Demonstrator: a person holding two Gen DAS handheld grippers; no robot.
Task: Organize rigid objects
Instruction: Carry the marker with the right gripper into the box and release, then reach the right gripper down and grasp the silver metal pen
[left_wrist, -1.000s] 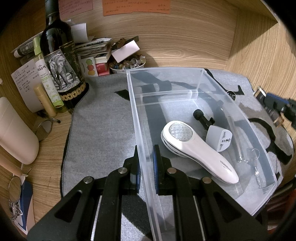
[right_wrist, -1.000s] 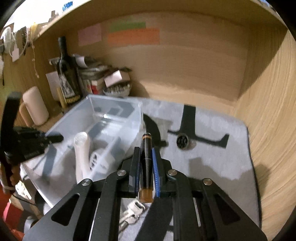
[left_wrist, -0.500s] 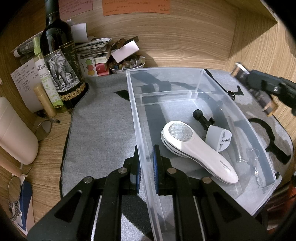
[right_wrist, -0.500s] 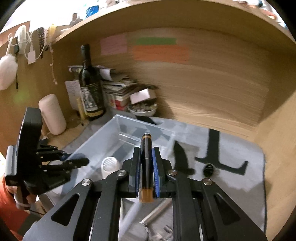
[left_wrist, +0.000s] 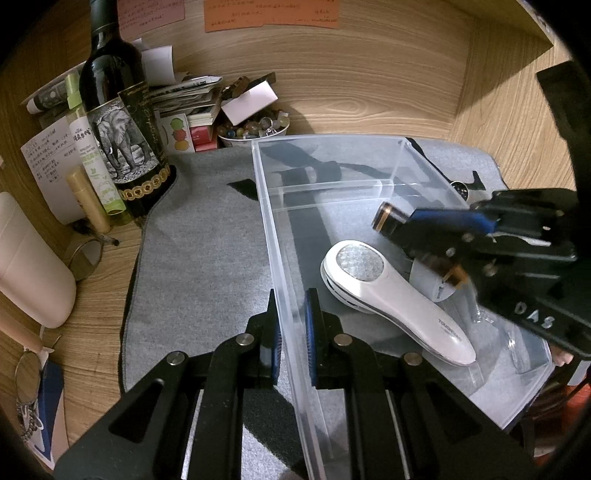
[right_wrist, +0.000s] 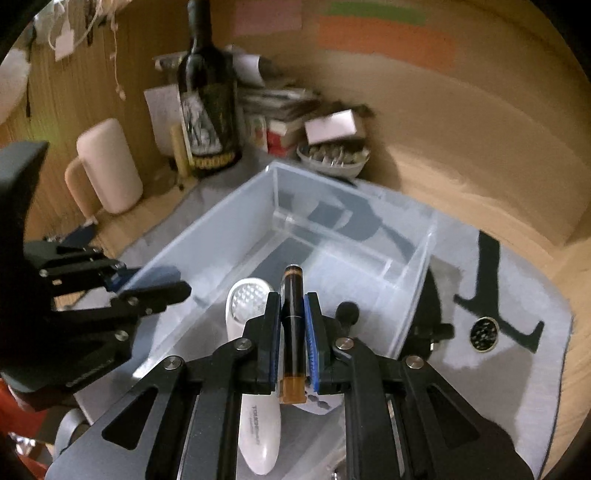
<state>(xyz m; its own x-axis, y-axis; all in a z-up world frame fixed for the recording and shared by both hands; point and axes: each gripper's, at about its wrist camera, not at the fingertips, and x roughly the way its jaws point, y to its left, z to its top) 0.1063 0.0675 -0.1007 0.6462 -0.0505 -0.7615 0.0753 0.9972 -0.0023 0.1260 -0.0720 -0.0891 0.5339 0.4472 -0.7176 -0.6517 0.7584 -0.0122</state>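
Observation:
A clear plastic bin (left_wrist: 332, 142) stands on a grey mat. My left gripper (left_wrist: 291, 306) is shut on the bin's left wall; it also shows in the right wrist view (right_wrist: 147, 284). My right gripper (right_wrist: 291, 306) is shut on a dark tube with amber ends (right_wrist: 291, 291) and holds it over the bin; it shows from the left wrist view (left_wrist: 443, 218) with the tube (left_wrist: 388, 218). In the bin lie a white handheld device (left_wrist: 388, 291) and a white plug adapter (left_wrist: 428, 280), partly hidden by the right gripper.
A wine bottle (left_wrist: 118, 110), a green spray bottle (left_wrist: 92, 155), papers and a bowl of beads (left_wrist: 255, 129) stand at the back left. A small round black object (right_wrist: 484, 332) lies on the mat right of the bin. Wooden walls close in behind and right.
My right gripper has carried the tube leftward from beside the bin to over its inside. My left gripper has kept its hold on the bin wall.

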